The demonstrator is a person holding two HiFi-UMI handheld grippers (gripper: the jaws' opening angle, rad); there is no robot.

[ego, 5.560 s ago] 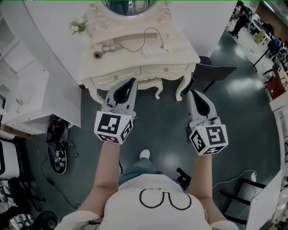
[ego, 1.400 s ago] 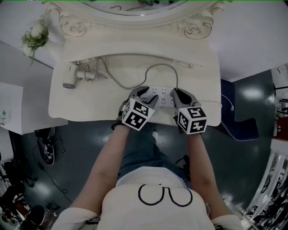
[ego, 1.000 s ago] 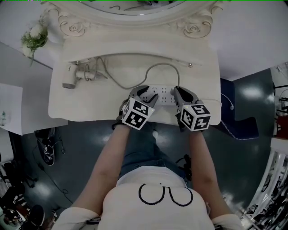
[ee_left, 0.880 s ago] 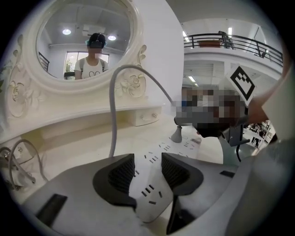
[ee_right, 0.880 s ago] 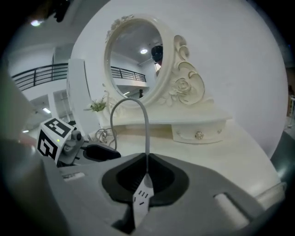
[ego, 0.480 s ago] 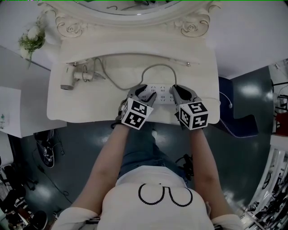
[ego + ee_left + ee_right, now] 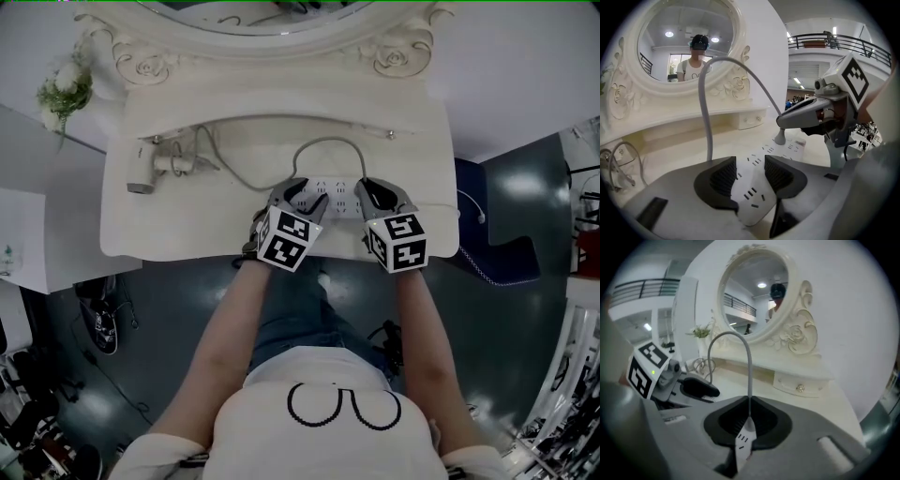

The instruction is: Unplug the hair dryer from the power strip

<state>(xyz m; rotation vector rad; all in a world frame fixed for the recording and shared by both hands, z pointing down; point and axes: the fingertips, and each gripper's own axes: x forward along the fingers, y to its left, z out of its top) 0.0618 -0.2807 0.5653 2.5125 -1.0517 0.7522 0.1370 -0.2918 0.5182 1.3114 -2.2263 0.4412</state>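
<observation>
A white power strip (image 7: 336,190) lies near the front edge of the cream dresser top (image 7: 187,225). My left gripper (image 7: 300,195) straddles the strip's left end (image 7: 751,190), both pads (image 7: 724,176) against its sides. The hair dryer (image 7: 142,172) lies at the far left. Its grey cord (image 7: 323,143) arcs over to the plug (image 7: 779,137), which stands in the strip's right part. My right gripper (image 7: 373,194) is shut on the plug's neck, and the cord (image 7: 749,376) rises from between the closed jaws (image 7: 749,417).
An oval mirror (image 7: 684,42) in a carved frame rises behind the dresser top. A small drawer with a knob (image 7: 799,387) sits under it. White flowers (image 7: 64,94) stand at the back left. A dark chair (image 7: 487,253) is on the floor to the right.
My right gripper has rolled a little about its own axis while staying on the plug. The left gripper has kept still on the strip.
</observation>
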